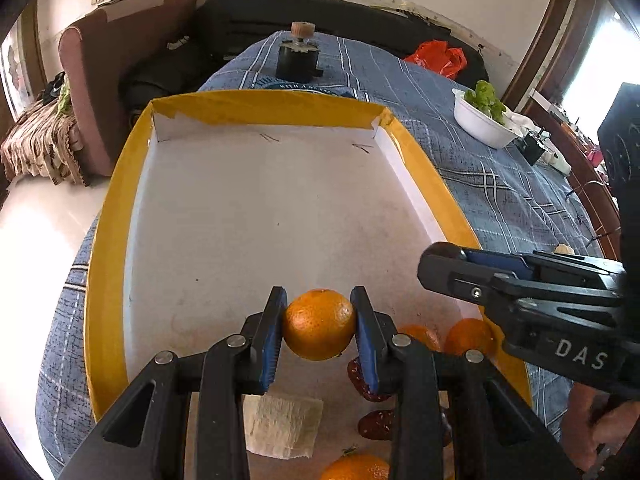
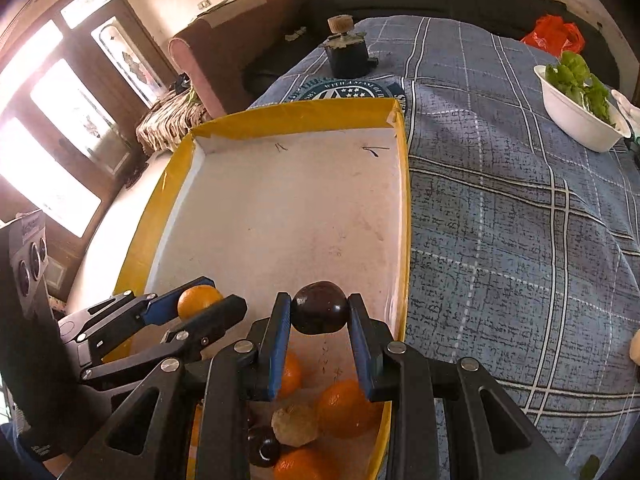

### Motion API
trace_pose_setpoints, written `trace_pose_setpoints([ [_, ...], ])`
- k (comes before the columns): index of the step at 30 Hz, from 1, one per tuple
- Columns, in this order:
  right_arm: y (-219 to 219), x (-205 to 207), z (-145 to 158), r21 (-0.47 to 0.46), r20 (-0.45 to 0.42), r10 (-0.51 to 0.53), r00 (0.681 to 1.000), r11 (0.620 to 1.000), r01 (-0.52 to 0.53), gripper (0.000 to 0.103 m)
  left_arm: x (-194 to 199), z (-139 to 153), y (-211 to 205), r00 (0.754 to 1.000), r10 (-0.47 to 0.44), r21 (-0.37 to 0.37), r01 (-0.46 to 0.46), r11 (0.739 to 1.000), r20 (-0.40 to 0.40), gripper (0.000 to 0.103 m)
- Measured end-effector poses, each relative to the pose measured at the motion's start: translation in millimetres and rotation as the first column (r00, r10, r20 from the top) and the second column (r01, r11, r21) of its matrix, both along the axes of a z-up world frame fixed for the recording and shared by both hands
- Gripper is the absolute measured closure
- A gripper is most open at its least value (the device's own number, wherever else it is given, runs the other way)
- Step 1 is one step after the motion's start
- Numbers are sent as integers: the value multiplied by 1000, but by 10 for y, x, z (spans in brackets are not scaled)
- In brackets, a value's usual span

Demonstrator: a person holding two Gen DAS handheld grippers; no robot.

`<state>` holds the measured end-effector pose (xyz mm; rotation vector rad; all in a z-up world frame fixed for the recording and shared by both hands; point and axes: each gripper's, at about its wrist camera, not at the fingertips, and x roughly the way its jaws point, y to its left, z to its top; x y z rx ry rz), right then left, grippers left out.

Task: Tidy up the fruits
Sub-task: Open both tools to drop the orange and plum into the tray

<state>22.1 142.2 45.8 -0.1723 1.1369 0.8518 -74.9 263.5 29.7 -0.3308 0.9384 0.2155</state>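
Note:
My left gripper (image 1: 319, 326) is shut on an orange (image 1: 319, 324), held above the white floor of the yellow-rimmed tray (image 1: 116, 184). My right gripper (image 2: 320, 312) is shut on a dark purple round fruit (image 2: 320, 307) over the same tray (image 2: 403, 208), near its right wall. From the right wrist view the left gripper (image 2: 200, 304) shows at the lower left with its orange (image 2: 199, 300). Several more oranges (image 2: 344, 402), a brownish fruit (image 2: 295, 424) and another dark fruit (image 2: 264, 448) lie in the tray's near end. Red fruits (image 1: 376, 424) lie there too.
A folded tissue (image 1: 282, 426) lies on the tray floor. The tray rests on a blue plaid cloth (image 2: 520, 240). A white bowl of greens (image 2: 576, 100) stands at the far right, a black device with a wooden knob (image 2: 346, 52) at the far end. A sofa (image 1: 100, 80) stands beyond.

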Motion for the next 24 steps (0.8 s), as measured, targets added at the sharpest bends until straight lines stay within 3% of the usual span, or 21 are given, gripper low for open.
trace_pose_setpoints([
  [8,-12,57,-84,-1,-13,-9,1000,1000,9,71,0,-84,-30,1000,-13,-2,13,1000,-21,71],
  [24,38,-37,-76,-37,45,28,999,999,-27,71,-9,-84,-47,1000,-13,4,13,1000,-19,71],
])
